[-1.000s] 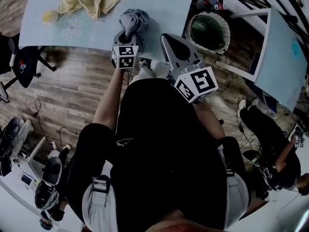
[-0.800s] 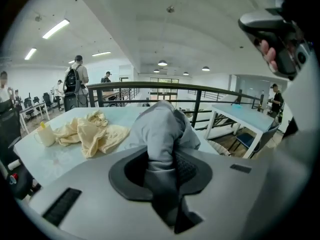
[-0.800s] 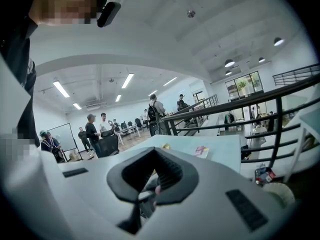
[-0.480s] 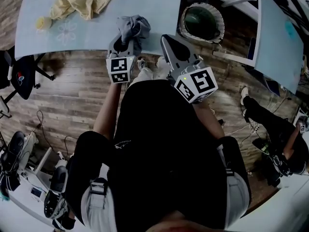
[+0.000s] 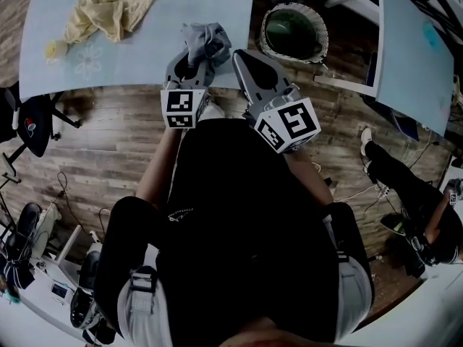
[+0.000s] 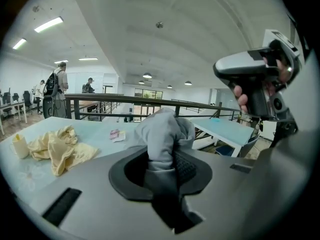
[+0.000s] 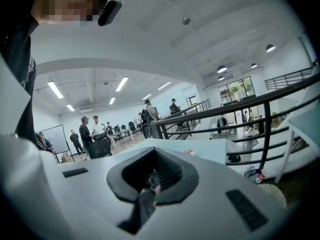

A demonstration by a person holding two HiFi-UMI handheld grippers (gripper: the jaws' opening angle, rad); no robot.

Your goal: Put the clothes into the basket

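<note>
My left gripper point(image 5: 194, 58) is shut on a bunched grey garment point(image 5: 205, 39) and holds it up above the near edge of the light blue table point(image 5: 159, 20). In the left gripper view the grey garment point(image 6: 163, 133) bulges up between the jaws of the left gripper point(image 6: 163, 160). My right gripper point(image 5: 239, 56) is shut and empty, close beside it on the right. The round woven basket point(image 5: 293, 33) stands on the floor right of the table, with something dark green inside. A crumpled yellow garment point(image 5: 103, 13) lies at the table's far left.
A small yellow object point(image 5: 52, 48) sits near the table's left edge, and small papers point(image 6: 116, 134) lie on its far side. A second table point(image 5: 416, 56) stands to the right. A black railing point(image 7: 260, 106) runs behind, and several people stand beyond it.
The left gripper has risen with the grey garment, lifting it off the table. The right gripper has drawn in a little toward the left one.
</note>
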